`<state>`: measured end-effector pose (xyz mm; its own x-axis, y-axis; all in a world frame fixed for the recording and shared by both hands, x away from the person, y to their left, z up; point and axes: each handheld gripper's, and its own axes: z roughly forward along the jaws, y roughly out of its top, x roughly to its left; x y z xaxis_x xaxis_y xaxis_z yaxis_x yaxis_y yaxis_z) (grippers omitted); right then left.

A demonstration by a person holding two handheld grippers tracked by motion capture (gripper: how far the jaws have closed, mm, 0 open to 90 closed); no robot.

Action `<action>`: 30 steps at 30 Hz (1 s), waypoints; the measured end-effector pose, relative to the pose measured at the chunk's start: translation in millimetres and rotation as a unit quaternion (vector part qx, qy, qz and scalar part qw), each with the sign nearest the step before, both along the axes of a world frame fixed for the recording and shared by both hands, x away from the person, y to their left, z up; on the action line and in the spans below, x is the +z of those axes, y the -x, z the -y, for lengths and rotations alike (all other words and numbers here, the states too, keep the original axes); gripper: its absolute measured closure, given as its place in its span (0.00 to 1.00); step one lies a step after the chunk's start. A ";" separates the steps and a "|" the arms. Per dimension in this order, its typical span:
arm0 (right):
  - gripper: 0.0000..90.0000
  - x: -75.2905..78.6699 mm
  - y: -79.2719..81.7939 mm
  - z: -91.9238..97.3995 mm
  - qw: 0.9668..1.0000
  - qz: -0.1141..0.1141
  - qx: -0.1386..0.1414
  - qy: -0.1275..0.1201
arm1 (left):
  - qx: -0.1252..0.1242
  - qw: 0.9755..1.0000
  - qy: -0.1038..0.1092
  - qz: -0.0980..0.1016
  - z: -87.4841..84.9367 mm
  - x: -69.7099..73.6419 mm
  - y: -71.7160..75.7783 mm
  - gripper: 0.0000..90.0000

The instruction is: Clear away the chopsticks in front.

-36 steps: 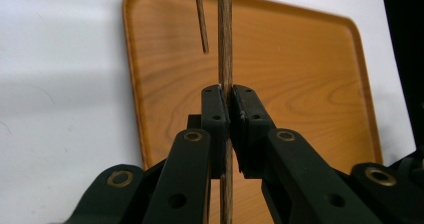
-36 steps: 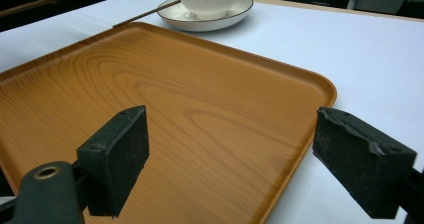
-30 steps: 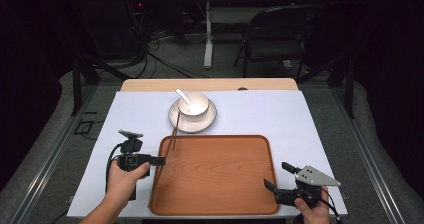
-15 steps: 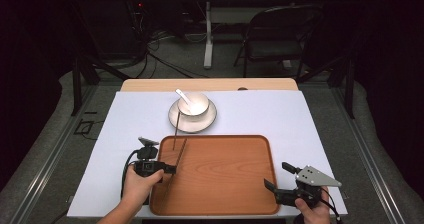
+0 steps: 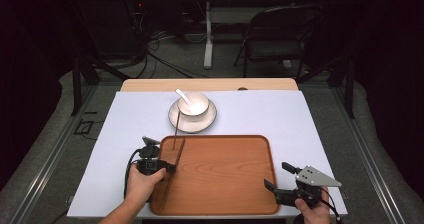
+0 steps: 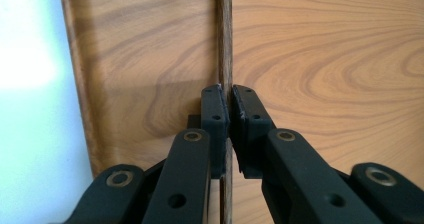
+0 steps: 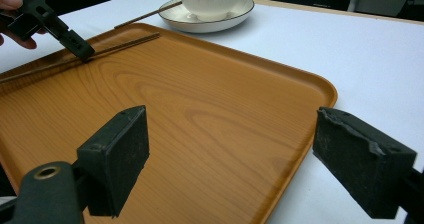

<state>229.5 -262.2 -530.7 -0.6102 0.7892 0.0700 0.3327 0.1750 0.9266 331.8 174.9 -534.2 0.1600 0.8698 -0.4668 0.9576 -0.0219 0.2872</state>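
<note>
Your left tongs [image 5: 170, 167] are pinching a thin dark chopstick [image 6: 224, 44]. In the left gripper view it runs straight up between the two pads, which press on it from both sides. From the high view, the chopstick [image 5: 172, 171] lies lengthwise along the left side of the wooden tray [image 5: 225, 184], just inside its rim, and your left hand [image 5: 142, 184] sits at the tray's left edge.

A second chopstick [image 5: 176, 129] lies apart from it, reaching from the tray's far rim toward the saucer [image 5: 200, 123], which carries a white bowl [image 5: 194, 104].

Your right tongs [image 7: 230, 154] are spread wide with nothing between them, resting at the tray's near right corner, well apart from the pinched chopstick. White surface [image 5: 300, 119] beneath everything.
</note>
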 end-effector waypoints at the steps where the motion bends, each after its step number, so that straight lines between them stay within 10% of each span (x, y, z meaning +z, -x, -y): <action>1: 0.16 0.0 0.1 0.1 1.000 0.001 0.000 0.000 | 0.002 1.000 -0.001 0.001 0.1 -1.2 0.2 0.94; 30: 0.16 0.0 0.1 0.0 1.000 0.001 0.000 0.000 | 0.001 0.999 0.036 0.019 -10.1 11.7 -0.5 0.81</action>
